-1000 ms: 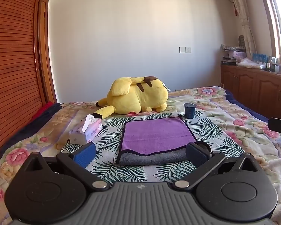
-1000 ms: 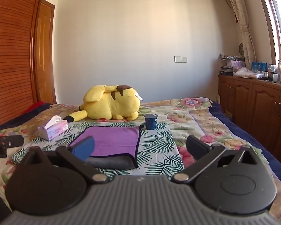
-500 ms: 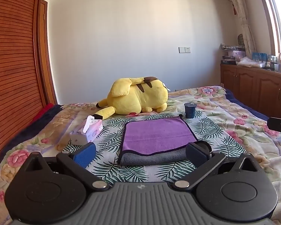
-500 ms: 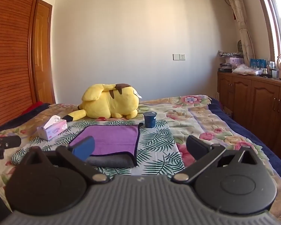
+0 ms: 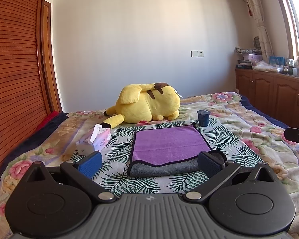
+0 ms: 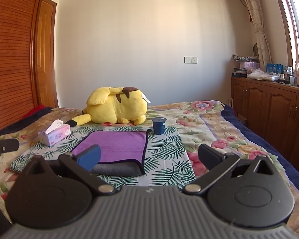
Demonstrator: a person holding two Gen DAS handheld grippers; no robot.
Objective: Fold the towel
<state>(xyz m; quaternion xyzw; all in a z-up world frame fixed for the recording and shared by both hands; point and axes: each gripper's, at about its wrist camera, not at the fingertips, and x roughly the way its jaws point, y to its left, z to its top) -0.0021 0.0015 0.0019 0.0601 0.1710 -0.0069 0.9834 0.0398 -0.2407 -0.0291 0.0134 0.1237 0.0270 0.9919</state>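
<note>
Both the left gripper (image 5: 149, 162) and right gripper (image 6: 149, 156) hang spread and empty, apparently finished, because the purple-and-grey towel (image 5: 168, 146) already lies folded at twelve o'clock on the leaf-print cloth (image 5: 117, 148).

purple-and-grey folded terry towel (image 5: 169, 145) | green palm-leaf print cloth (image 5: 117, 149) | yellow plush toy (image 5: 149, 105) — brown stripes | dark blue cup (image 5: 203, 118)
</note>
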